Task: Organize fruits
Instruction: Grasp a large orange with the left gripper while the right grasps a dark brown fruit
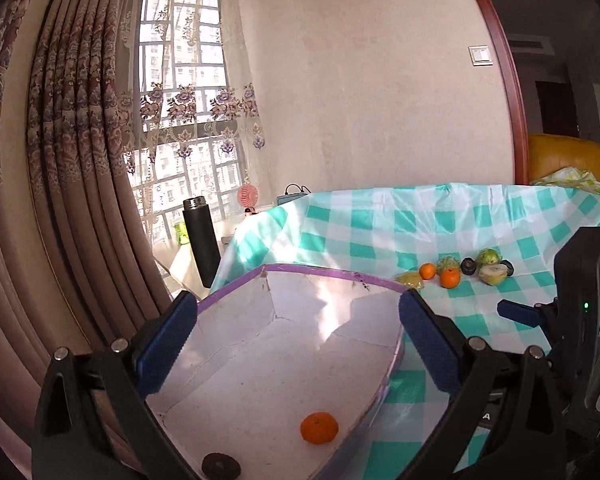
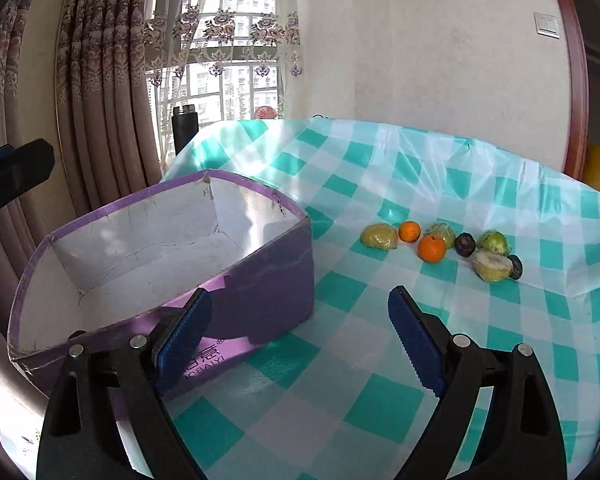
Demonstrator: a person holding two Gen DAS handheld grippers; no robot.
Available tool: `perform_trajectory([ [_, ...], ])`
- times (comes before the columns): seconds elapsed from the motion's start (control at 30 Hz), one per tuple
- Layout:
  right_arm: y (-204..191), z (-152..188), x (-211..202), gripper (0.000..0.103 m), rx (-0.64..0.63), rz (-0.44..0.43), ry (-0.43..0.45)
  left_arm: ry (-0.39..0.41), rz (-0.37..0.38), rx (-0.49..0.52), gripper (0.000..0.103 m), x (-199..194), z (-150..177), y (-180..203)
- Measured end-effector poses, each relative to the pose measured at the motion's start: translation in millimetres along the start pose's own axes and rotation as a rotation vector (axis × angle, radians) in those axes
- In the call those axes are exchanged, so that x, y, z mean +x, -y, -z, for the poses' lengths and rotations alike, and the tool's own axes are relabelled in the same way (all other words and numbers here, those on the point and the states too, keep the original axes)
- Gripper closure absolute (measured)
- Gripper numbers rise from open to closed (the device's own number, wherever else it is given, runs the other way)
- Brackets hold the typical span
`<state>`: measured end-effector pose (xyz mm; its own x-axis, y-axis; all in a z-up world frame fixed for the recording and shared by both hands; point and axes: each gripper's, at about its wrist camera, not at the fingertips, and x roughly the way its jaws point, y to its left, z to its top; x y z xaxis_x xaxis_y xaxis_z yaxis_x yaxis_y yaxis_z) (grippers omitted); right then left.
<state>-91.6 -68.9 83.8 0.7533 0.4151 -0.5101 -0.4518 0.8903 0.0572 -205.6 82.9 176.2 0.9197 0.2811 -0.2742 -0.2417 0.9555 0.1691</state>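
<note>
Left wrist view: your left gripper [image 1: 296, 344] hangs over the purple box [image 1: 332, 274] with its fingers spread wide and nothing between the blue pads [image 1: 166, 346]. Inside the box, on the white floor, lie one orange [image 1: 319, 427] and, near the bottom edge, a dark round fruit [image 1: 221, 465]. The two are apart from each other.

Beyond the box's far right corner, a cluster of loose fruit [image 1: 456, 270] sits on the green-checked tablecloth [image 1: 380, 228]. At the right edge of this view you see your right gripper [image 1: 518, 312] from the side, above the cloth.

Right wrist view: your right gripper [image 2: 300, 336] is released, fingers well apart, holding nothing. It hangs above the bare cloth just right of the box. The left pad [image 2: 186, 334] overlaps the box's near wall in the picture; contact cannot be confirmed.

The loose fruit lies ahead and to the right, well apart from the box:
- a wrapped yellow fruit [image 2: 379, 236] at the left end
- two oranges [image 2: 431, 248] beside it
- a wrapped green fruit [image 2: 495, 242]
- a wrapped pale cut fruit [image 2: 492, 266]
- two dark fruits [image 2: 465, 244]

A dark flask [image 2: 185, 126] stands behind the table by the window [image 2: 228, 60].
</note>
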Motion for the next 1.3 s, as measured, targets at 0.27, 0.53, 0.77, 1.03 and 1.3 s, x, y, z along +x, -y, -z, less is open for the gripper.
perform_trajectory([
  [0.27, 137.2, 18.4, 19.4, 0.016, 0.269, 0.180, -0.072, -0.196, 0.314, 0.060, 0.002, 78.5, 27.6, 124.4],
  [0.53, 210.1, 21.1, 70.0, 0.018, 0.310, 0.315, -0.191, -0.414, 0.419, -0.013, 0.002, 195.8, 59.6, 192.7],
  [0.77, 249.4, 14.9, 129.3, 0.033, 0.287, 0.292, -0.324, -0.555, 0.420, -0.173, 0.002, 271.6, 56.5, 201.7],
  [1.03, 263.5, -8.7, 164.0, 0.047, 0.257, 0.233, -0.313, -0.524, 0.403, -0.233, 0.002, 316.8, 36.7, 208.8],
  [1.3, 268.9, -25.1, 188.2, 0.053, 0.246, 0.211, -0.316, -0.561, 0.379, -0.186, 0.016, 349.9, 26.7, 228.0],
])
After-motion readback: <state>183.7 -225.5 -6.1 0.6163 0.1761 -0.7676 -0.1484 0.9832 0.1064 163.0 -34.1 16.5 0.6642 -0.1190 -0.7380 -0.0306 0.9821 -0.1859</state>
